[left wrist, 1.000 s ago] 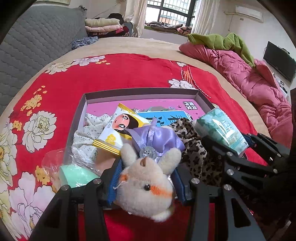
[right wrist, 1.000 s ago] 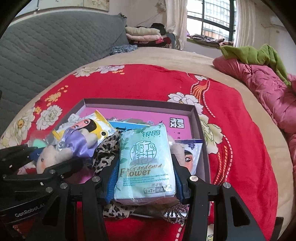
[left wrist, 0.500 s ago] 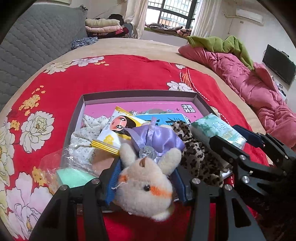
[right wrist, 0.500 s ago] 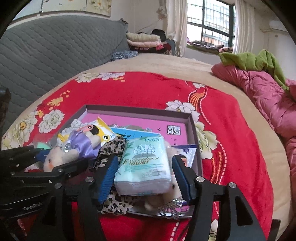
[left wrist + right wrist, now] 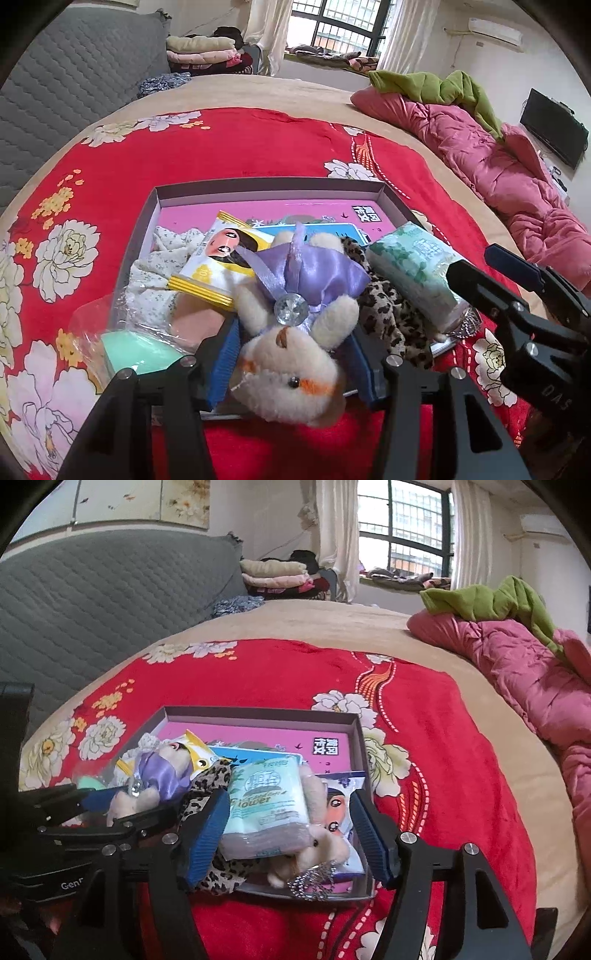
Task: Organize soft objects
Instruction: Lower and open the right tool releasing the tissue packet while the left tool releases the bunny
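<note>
The left gripper is clamped on a plush toy in a purple satin dress, holding it at the near edge of the tray. The right gripper stands with its blue pads spread apart, one on each side of a tissue pack that lies free between them atop a beige plush. Leopard-print cloth crowds between the toy and the pack; a mint sponge in a clear bag sits just left of the left gripper. The pack reads "Flower"; the left gripper's housing shows "Gen". Behind lie a yellow cartoon-face packet and a white floral cloth on the tray's pink lining. The tray rests on a red flowered blanket; beyond are a pink quilt and grey headboard.
</note>
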Action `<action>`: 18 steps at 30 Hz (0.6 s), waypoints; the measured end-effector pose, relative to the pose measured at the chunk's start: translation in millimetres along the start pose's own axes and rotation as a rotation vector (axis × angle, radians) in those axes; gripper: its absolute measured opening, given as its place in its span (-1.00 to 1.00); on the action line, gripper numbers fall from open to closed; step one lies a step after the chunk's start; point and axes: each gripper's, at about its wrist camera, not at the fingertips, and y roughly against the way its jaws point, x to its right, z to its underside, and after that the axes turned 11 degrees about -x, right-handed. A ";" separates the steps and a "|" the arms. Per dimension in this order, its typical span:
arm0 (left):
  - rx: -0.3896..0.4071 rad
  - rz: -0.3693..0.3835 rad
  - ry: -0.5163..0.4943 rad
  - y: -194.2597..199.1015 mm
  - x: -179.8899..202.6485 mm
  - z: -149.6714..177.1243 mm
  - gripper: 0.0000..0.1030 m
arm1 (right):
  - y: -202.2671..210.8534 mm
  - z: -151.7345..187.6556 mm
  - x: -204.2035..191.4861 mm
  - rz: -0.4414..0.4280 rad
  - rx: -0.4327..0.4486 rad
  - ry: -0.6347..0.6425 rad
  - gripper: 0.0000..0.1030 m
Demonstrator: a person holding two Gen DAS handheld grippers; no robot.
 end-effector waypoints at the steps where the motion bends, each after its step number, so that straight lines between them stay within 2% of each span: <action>1: 0.001 0.003 -0.001 0.1 0.6 0.3 0.09 | 0.8 0.5 1.5 0.000 0.000 -0.004 0.34; 18: 0.018 0.008 0.019 5.2 -3.6 -1.1 0.24 | 0.7 2.3 8.1 0.005 -0.005 -0.022 0.35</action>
